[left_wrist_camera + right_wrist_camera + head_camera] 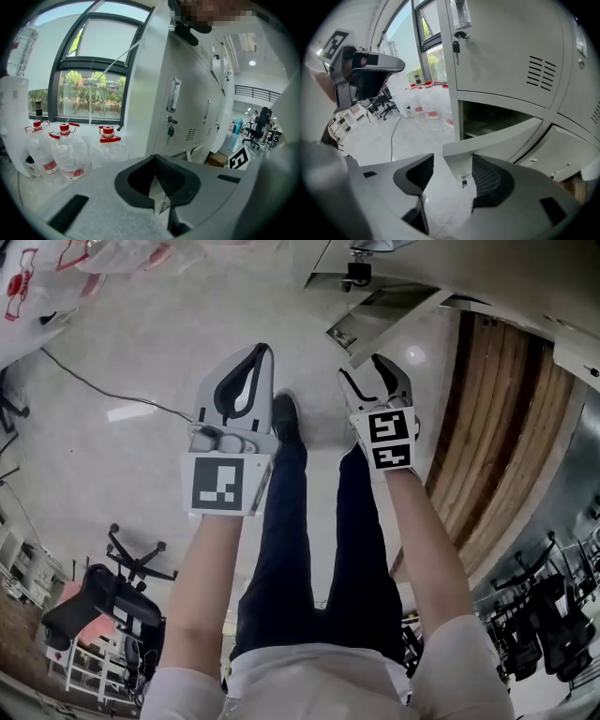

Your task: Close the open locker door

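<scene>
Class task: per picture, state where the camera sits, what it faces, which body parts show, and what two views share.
Head view: on the head, facing down at floor; arms, legs, left gripper, right gripper.
Left gripper view: on that gripper, facing lockers, water bottles; shut jaws.
Right gripper view: on that gripper, facing open locker door; open jaws.
Both gripper views show water bottles.

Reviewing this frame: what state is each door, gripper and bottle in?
Lower locker door: swung open.
Upper locker door: shut, key in its lock.
Left gripper: shut, empty.
Right gripper: open, holding nothing.
Water bottles: upright, red caps on.
</scene>
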`<state>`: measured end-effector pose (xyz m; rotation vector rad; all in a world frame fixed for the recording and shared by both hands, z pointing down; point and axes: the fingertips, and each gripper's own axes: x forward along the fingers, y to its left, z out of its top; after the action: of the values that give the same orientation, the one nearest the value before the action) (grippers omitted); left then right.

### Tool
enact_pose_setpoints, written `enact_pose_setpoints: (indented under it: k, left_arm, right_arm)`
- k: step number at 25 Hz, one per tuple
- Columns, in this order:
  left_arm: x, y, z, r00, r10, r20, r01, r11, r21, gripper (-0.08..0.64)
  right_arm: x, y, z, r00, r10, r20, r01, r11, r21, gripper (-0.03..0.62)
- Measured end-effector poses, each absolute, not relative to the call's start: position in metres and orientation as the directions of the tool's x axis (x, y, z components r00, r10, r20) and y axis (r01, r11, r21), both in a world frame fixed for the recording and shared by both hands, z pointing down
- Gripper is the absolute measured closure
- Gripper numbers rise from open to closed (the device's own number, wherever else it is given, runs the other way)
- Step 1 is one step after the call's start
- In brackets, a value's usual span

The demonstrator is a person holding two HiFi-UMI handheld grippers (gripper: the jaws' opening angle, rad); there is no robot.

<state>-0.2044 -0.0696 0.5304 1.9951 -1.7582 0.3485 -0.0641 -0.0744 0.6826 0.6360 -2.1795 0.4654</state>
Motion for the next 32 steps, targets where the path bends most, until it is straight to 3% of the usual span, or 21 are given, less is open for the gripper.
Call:
enact_pose_setpoints:
  k: [32]
  left_arm:
    - [-0.274,-0.048,0.523,0.006,-0.902,0.431,-0.985,0.069,0.158,0.552]
  right_arm:
    - [-0.143,-0.143,0.682,-0.562,-0.315,0.765,-0.487,0.873,0.002,0.365]
